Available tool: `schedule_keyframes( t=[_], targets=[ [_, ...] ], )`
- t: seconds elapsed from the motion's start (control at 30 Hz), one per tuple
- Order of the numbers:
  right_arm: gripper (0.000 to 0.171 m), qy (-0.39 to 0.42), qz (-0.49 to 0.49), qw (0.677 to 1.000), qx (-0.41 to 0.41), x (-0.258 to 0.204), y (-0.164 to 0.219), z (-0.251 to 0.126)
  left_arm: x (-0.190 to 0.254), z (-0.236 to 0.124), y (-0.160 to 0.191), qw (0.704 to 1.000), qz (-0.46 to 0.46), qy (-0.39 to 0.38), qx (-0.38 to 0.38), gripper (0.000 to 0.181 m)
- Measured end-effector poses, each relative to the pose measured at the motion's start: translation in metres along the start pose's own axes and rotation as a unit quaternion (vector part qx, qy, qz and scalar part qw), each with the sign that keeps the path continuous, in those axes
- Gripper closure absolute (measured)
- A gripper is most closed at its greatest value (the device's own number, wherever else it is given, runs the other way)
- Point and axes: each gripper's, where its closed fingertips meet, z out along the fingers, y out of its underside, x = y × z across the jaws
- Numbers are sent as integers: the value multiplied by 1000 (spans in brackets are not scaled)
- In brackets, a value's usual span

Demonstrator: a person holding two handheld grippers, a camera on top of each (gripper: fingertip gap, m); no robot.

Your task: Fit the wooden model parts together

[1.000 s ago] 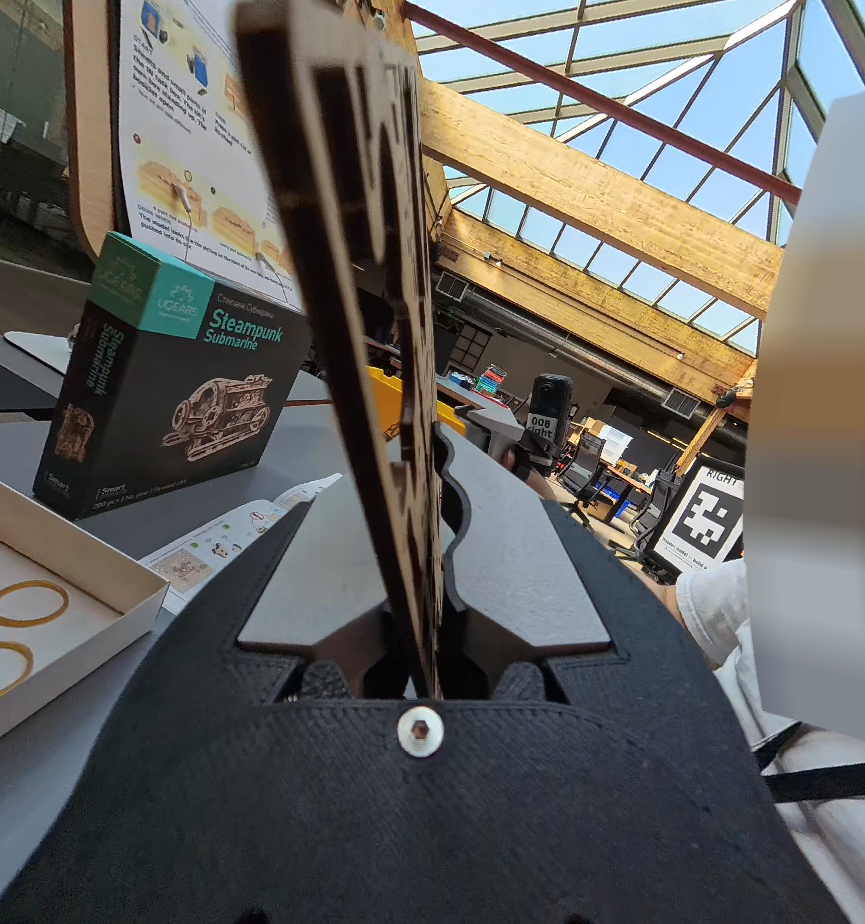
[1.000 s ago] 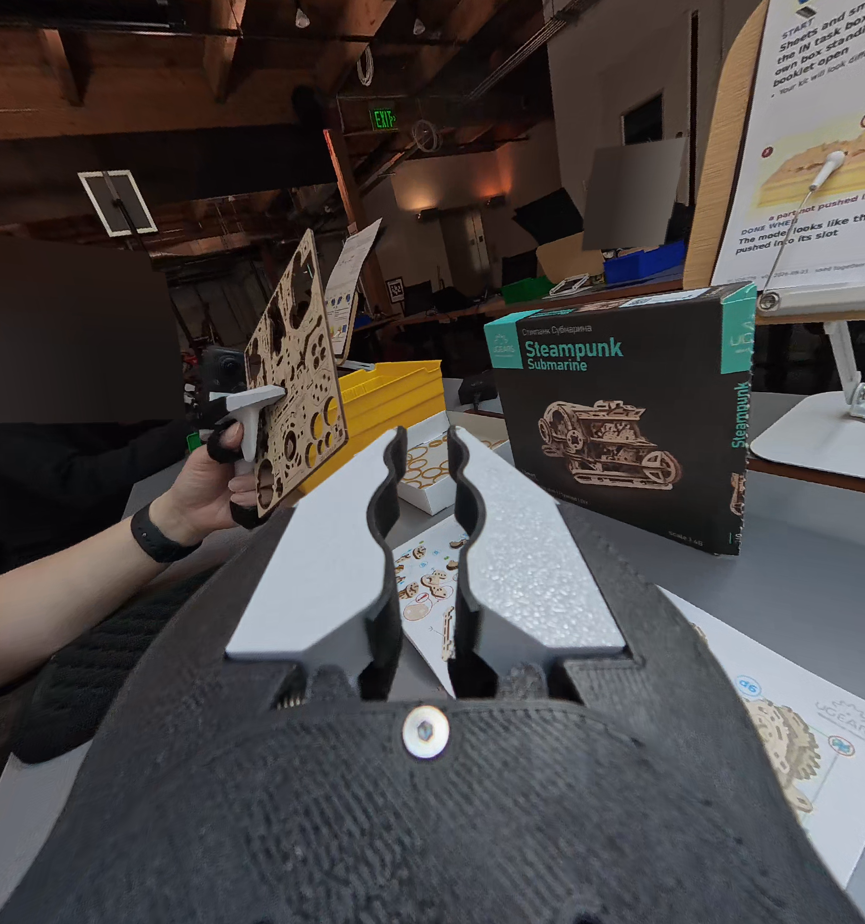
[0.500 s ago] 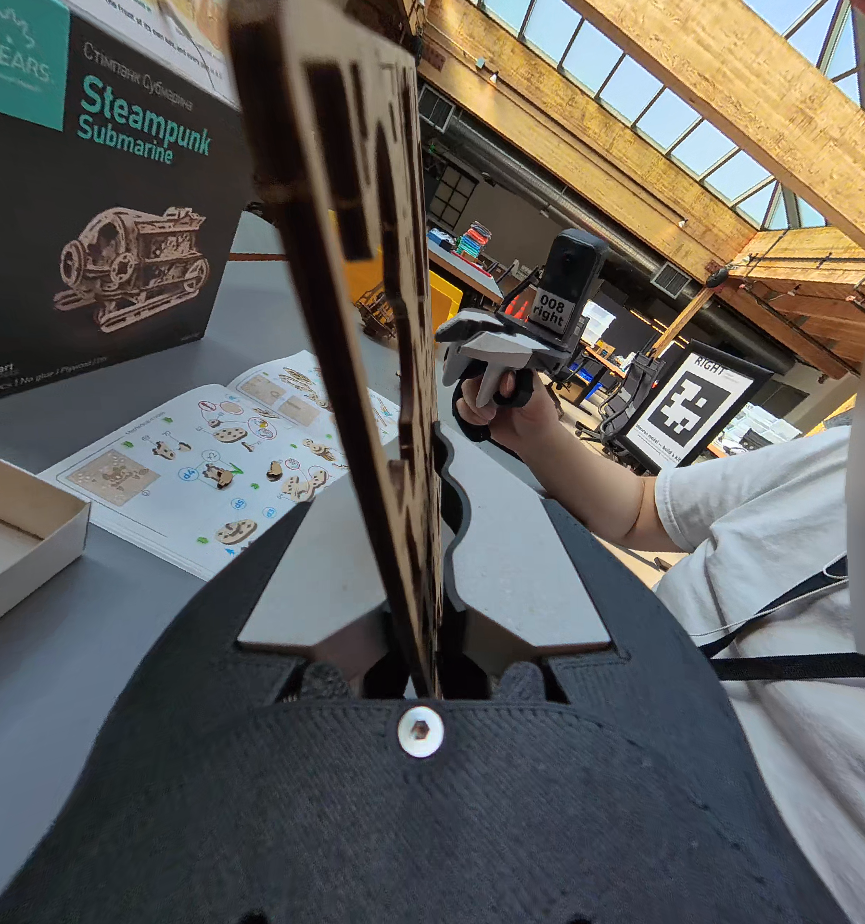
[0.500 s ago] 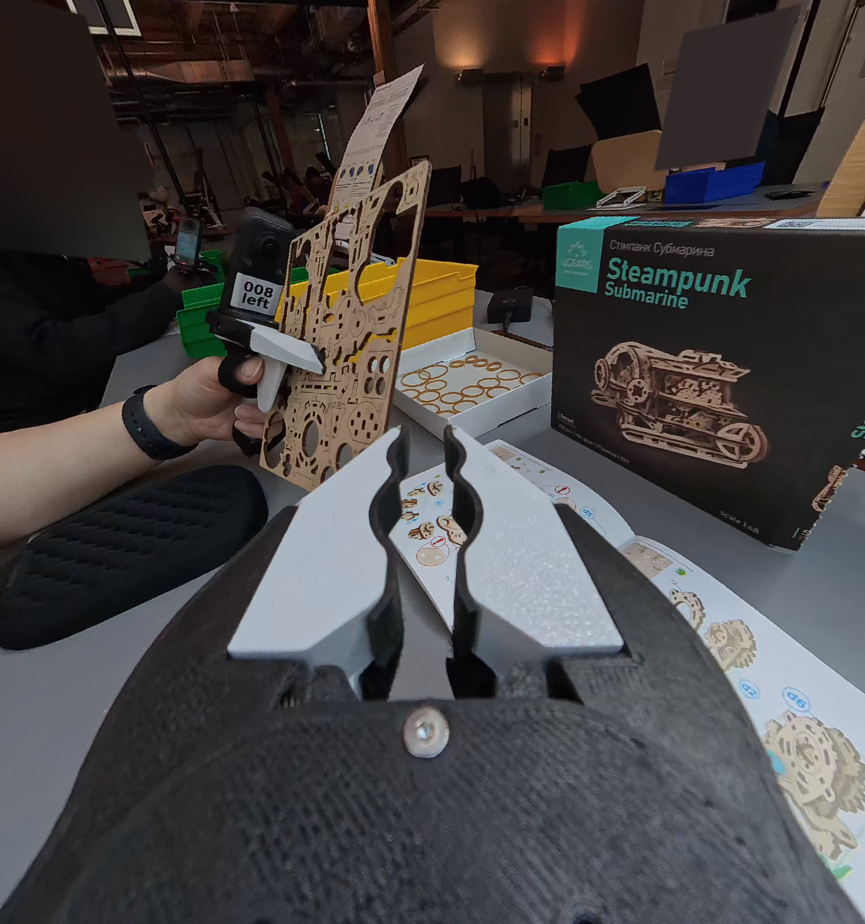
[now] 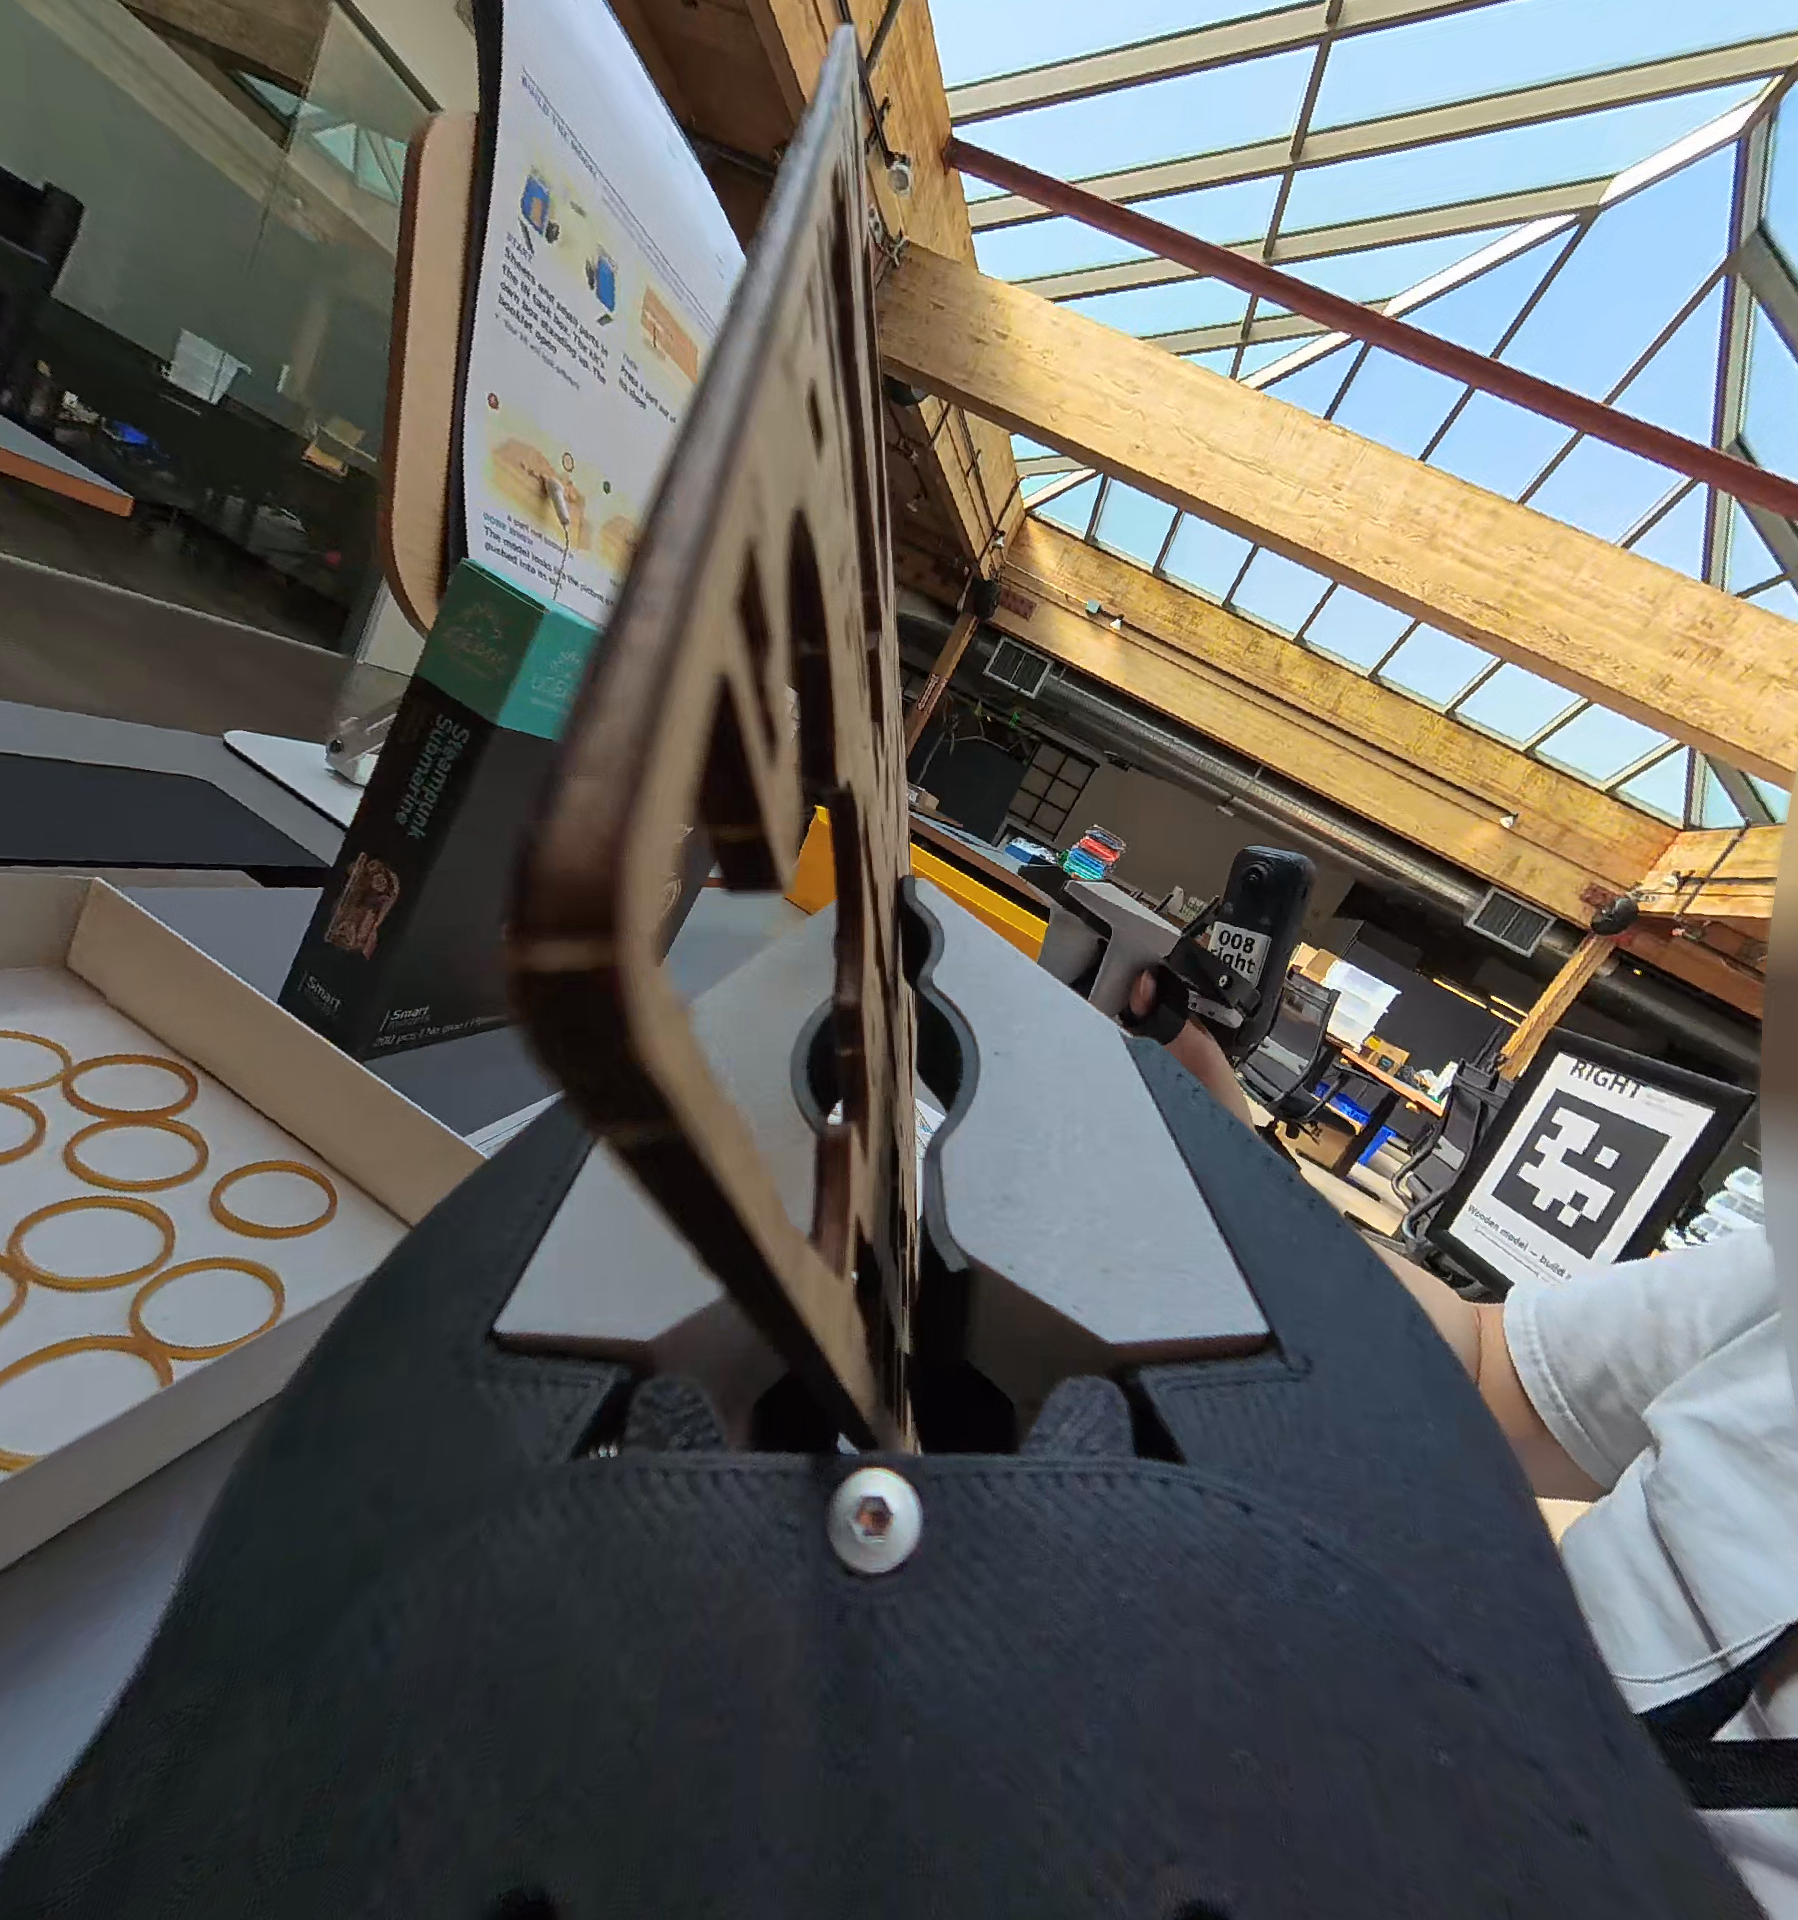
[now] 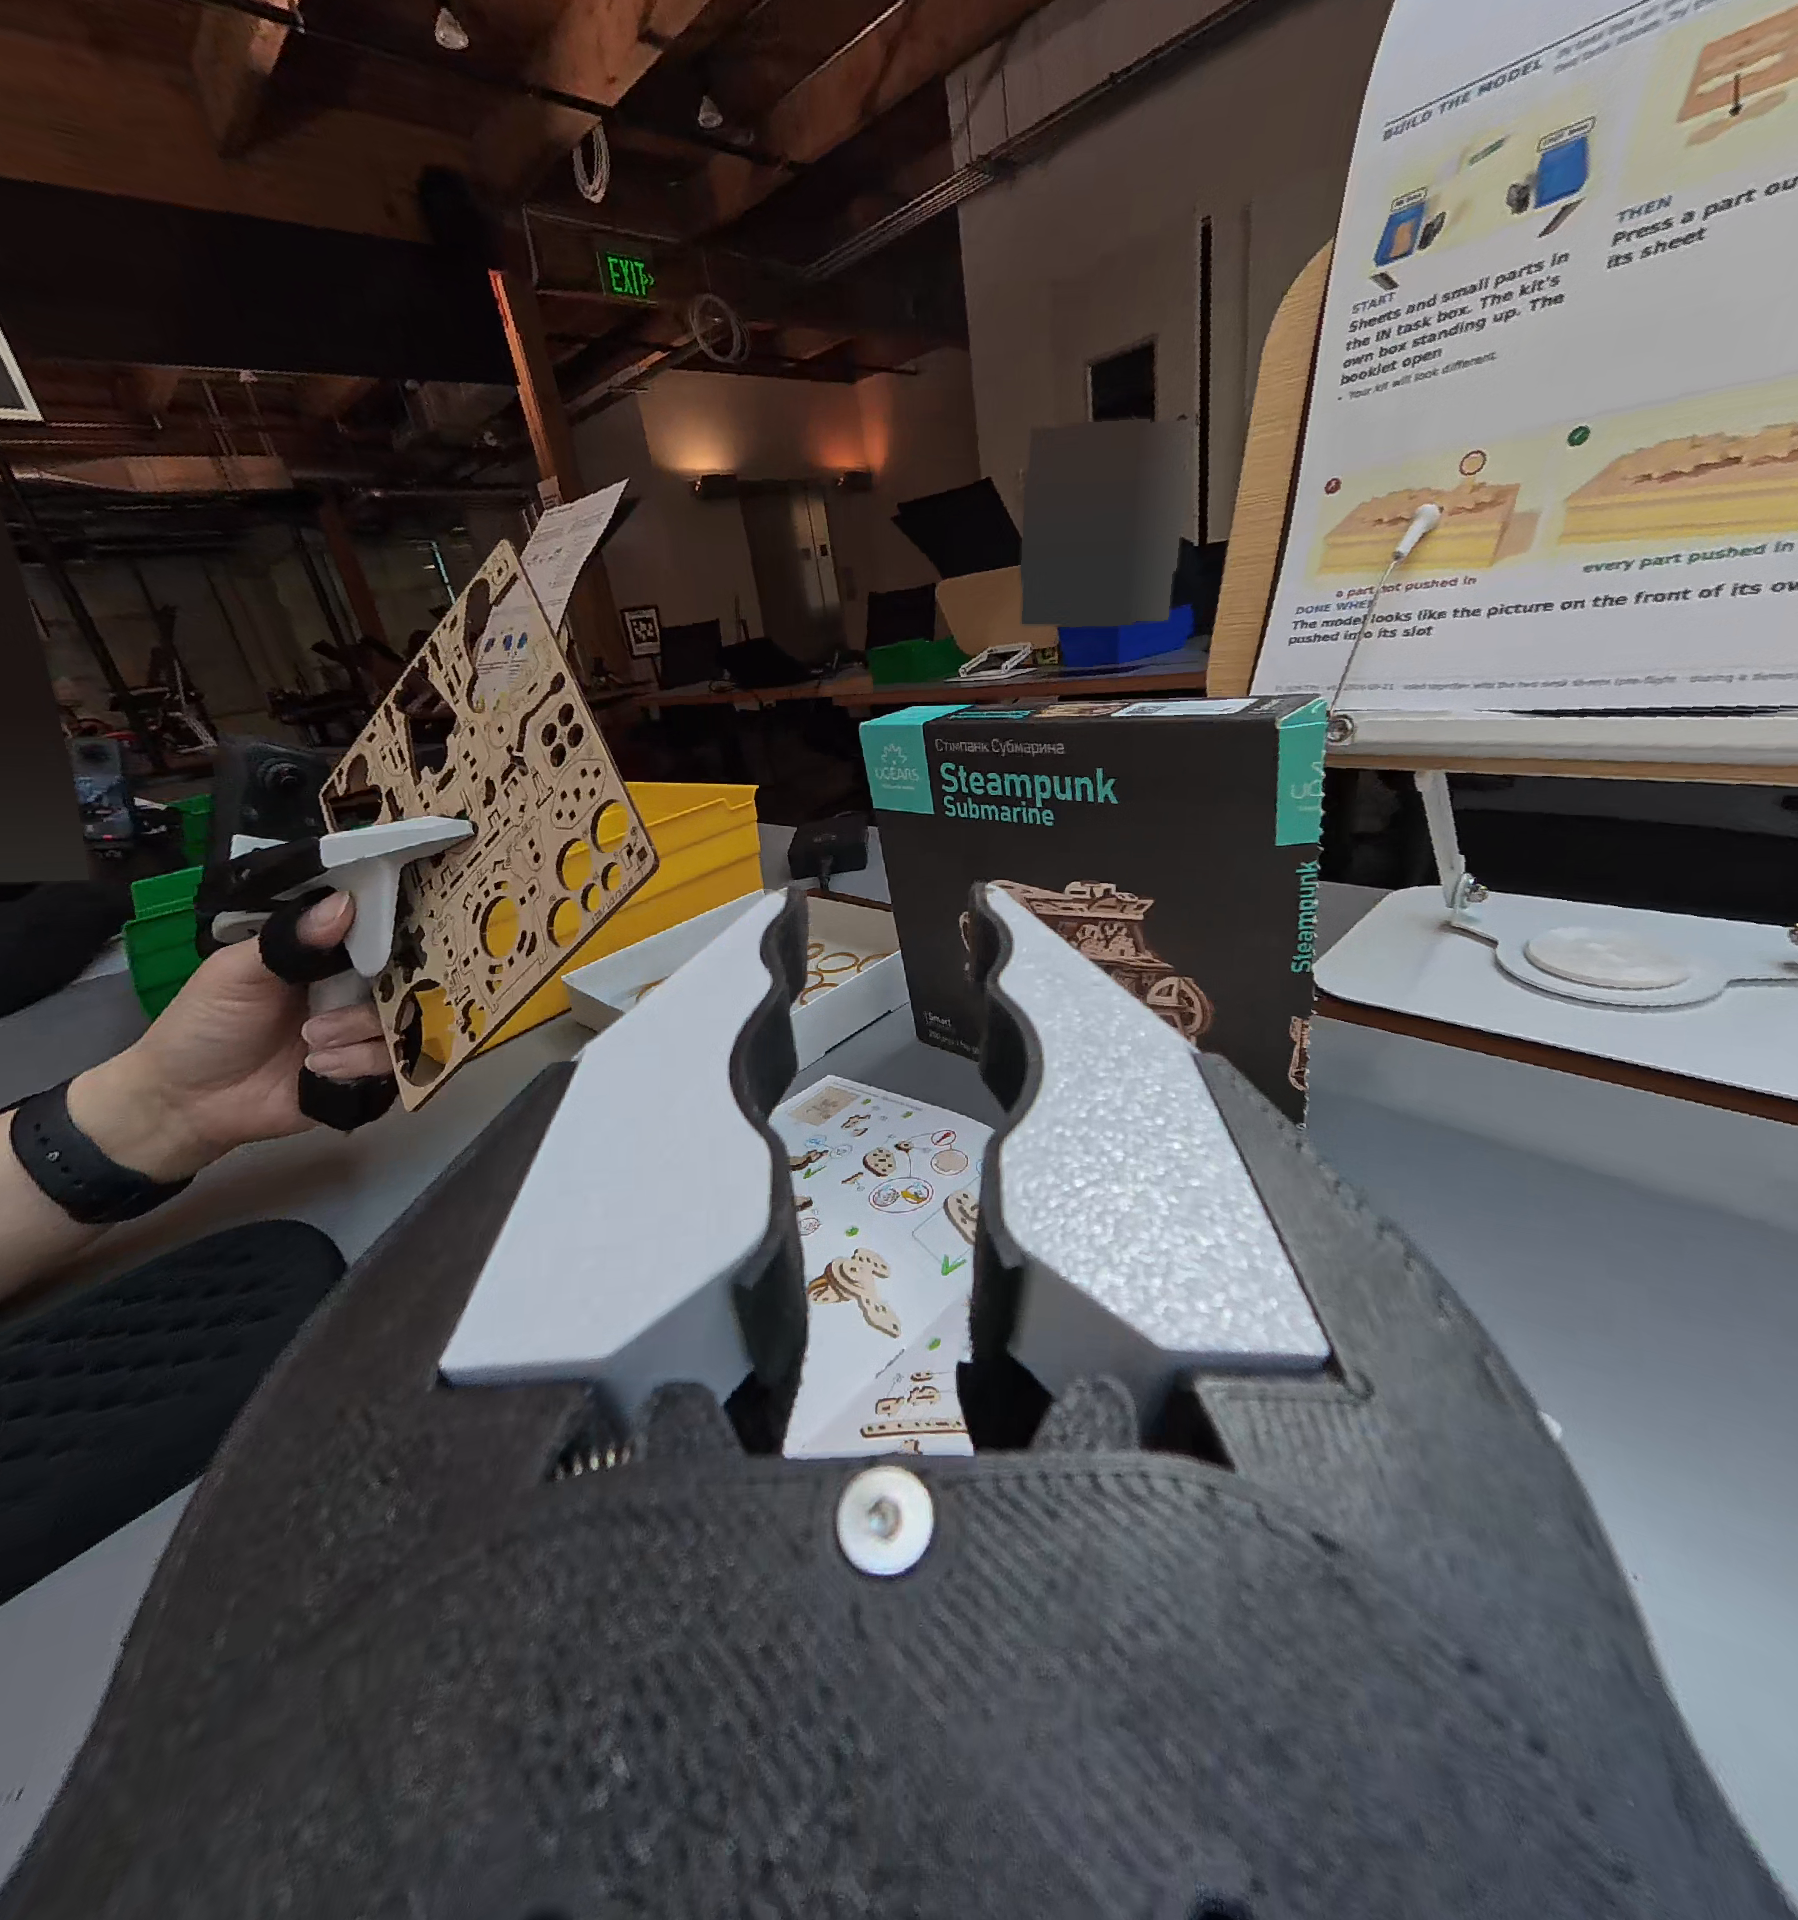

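Observation:
My left gripper is shut on a laser-cut wooden parts sheet and holds it up in the air, edge-on and tilted. The same sheet shows flat-on at the left of the right wrist view, clamped by the left gripper above the table. My right gripper is open and empty, apart from the sheet, above the open instruction booklet. The right gripper also shows far off in the left wrist view.
The dark kit box stands upright behind the booklet. A white tray of rubber rings lies at the left. Yellow bins sit beyond. An instruction board on a white stand is at the right. A black pad lies near the front. The tips of one gripper are about 25 cm away from the tips of the other.
The left gripper has swung the sheet up and back to the left, tilting it. The right gripper's jaws have opened wider.

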Motion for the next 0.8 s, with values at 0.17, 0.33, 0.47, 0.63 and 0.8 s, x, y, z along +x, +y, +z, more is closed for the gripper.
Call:
schedule_keyframes(
  t=[0.17, 0.33, 0.47, 0.63, 0.8],
  targets=[
    [142, -7, 15, 1000, -3, -1, 2, 1, 1, 3, 5, 1000, 9, -3, -14, 181],
    [142, -8, 11, 1000, -9, -3, 3, 2, 5, 3, 5, 1000, 9, 6, -14, 181],
    [142, -12, 19, 1000, -16, -3, 7, 3, 2, 3, 6, 1000, 1, 2, -14, 181],
    [143, -16, 20, 999, -26, -4, 11, 5, 3, 4, 9, 1000, 1, 5, -23, 180],
    [143, -18, 22, 999, -30, -4, 12, 5, 2, 4, 9, 1000, 7, 0, -25, 181]
  ],
)
